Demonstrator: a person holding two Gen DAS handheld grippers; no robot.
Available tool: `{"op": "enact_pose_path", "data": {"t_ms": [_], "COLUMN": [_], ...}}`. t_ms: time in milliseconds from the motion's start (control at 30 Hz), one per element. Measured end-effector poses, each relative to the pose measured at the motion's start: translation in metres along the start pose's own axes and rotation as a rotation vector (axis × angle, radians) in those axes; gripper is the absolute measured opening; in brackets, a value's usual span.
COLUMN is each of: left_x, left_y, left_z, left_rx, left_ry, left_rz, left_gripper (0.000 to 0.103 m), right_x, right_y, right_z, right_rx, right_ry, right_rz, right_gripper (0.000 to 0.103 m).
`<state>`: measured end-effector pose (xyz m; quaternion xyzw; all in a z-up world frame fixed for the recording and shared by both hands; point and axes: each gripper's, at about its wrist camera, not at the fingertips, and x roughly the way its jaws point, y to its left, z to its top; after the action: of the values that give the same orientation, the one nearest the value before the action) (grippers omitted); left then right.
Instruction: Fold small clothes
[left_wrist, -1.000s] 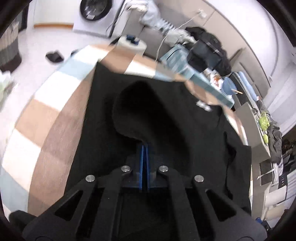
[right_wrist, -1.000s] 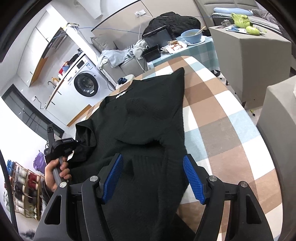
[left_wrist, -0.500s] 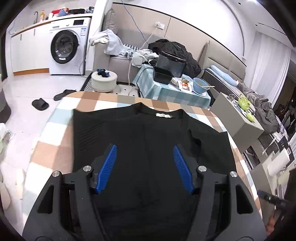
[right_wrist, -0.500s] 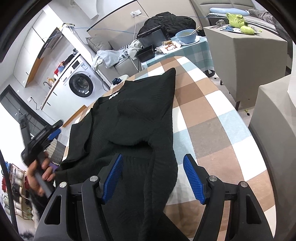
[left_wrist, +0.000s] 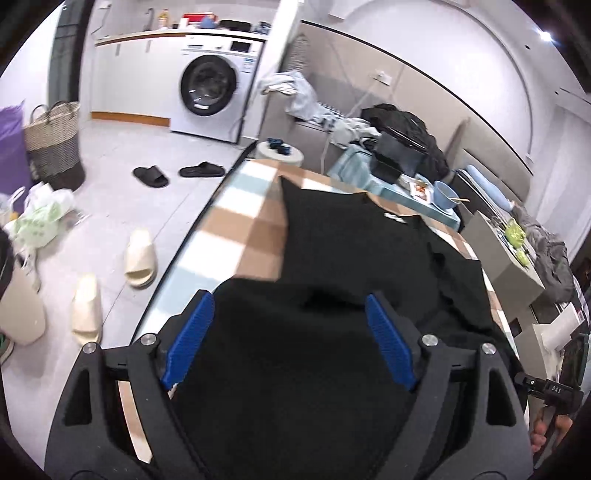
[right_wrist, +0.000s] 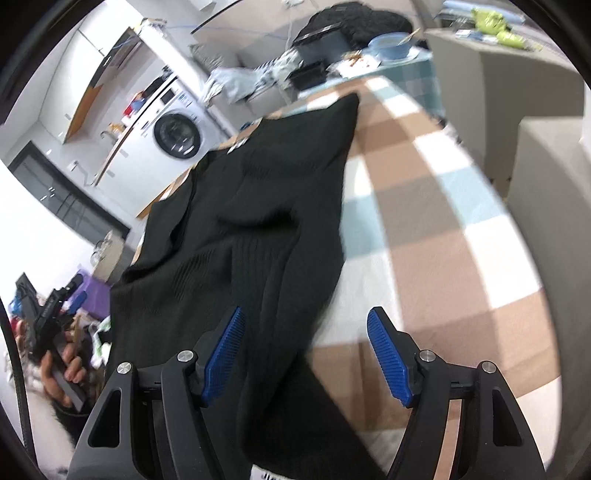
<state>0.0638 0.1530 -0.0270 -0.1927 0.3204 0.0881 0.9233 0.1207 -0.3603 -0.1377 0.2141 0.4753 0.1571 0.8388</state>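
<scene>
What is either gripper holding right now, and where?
Nothing. The left gripper has just been opening and stands clear above the black top; the right gripper is open too.

"DAS" stands on the black handle (left_wrist: 554, 389) at lower right.

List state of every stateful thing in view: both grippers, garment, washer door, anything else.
left gripper: open, jaws just opened, pads not pressing the cloth
right gripper: open, nothing gripped
black sweater: spread on the checked tablecloth, near hem rumpled, part folded over
washing machine: door shut
blue bowl: upright, utensil in it
</scene>
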Motion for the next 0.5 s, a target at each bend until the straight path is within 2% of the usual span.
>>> {"op": "enact_pose_path", "data": {"t_ms": [67,133,167,200,267,333,367,400,433,500], "left_x": [-0.008,-0.014,-0.015,-0.017,-0.019,-0.016,-0.014,-0.008,-0.005,0.009], "left_y": [0.013,0.024,0.028,0.032,0.038,0.042,0.045,0.044,0.047,0.046], "left_z": [-0.007,-0.011,-0.011,-0.011,-0.011,-0.013,-0.016,-0.015,-0.019,-0.022], "left_rx": [-0.021,-0.037,-0.042,-0.045,-0.041,-0.036,-0.034,-0.032,-0.029,-0.028], "left_ry": [0.011,0.016,0.016,0.016,0.018,0.033,0.050,0.061,0.079,0.111], "left_rz": [0.019,0.033,0.038,0.045,0.063,0.076,0.081,0.086,0.091,0.097], "left_gripper": [0.082,0.082,0.082,0.082,0.082,0.082,0.082,0.082,0.082,0.082], "right_x": [0.007,0.015,0.015,0.012,0.001,-0.009,-0.010,-0.009,-0.008,-0.010], "right_y": [0.001,0.003,0.006,0.008,0.006,-0.010,-0.020,-0.025,-0.028,-0.027], "right_z": [-0.003,0.000,0.004,0.007,0.019,0.032,0.038,0.039,0.039,0.030], "right_rx": [-0.011,-0.027,-0.048,-0.069,-0.085,-0.016,0.021,0.038,0.043,0.012], "right_ry": [0.018,0.038,0.028,-0.001,-0.091,-0.155,-0.157,-0.139,-0.117,-0.101], "right_rz": [0.025,0.038,0.069,0.081,0.042,-0.009,-0.038,-0.045,-0.046,-0.003], "right_gripper": [0.057,0.017,0.009,0.006,0.006,0.007,0.013,0.025,0.043,0.055]}}
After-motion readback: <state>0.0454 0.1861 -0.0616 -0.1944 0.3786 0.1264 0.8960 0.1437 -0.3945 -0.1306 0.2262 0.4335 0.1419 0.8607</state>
